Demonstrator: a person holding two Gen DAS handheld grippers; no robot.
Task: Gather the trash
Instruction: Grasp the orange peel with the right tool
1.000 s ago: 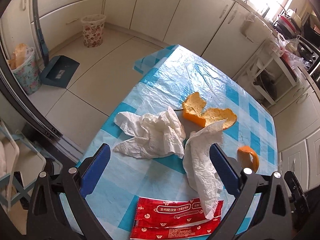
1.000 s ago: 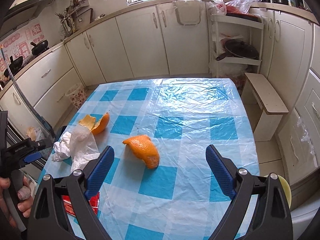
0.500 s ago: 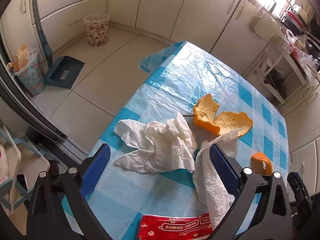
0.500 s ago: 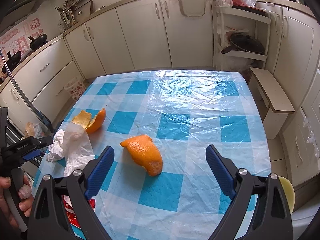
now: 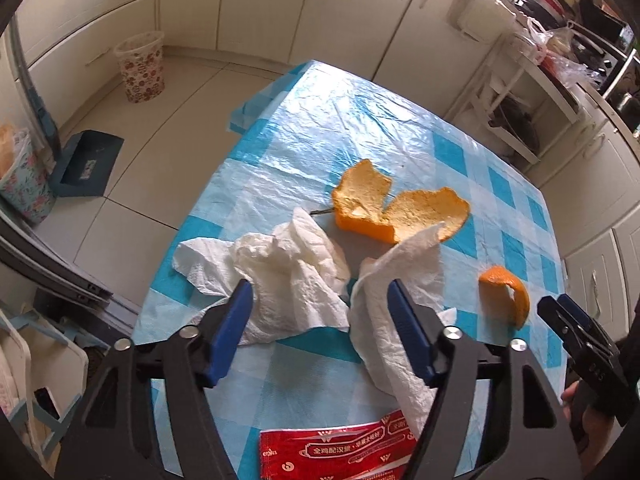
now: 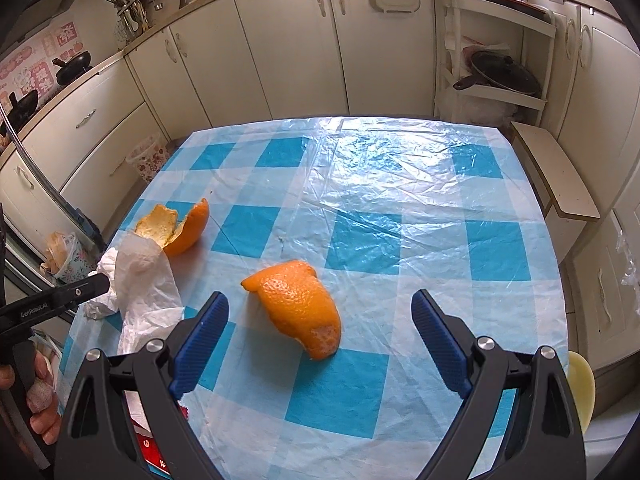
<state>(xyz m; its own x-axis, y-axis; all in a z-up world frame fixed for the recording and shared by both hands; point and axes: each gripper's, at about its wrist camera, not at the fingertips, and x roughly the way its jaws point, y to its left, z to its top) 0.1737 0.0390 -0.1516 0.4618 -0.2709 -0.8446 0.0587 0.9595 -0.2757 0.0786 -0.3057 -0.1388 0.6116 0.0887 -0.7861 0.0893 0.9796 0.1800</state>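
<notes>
kitchen, cream cabinets (image 6: 248, 60) | blue-checked table (image 6: 360, 240) | both claws (image 5: 320, 336) (image 6: 320, 344) apart, empty

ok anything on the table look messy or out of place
Yes, loose trash on the tablecloth: a crumpled tissue and a second tissue draped over the edge of a split orange peel, a smaller peel lying apart, and a red wrapper at the near edge. Nothing looks spilled or broken.

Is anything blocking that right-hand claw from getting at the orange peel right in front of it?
Nothing visible does. The right gripper is open, and the small orange peel lies alone on the tablecloth just ahead of its fingers. The tissue sits off to the left.
</notes>
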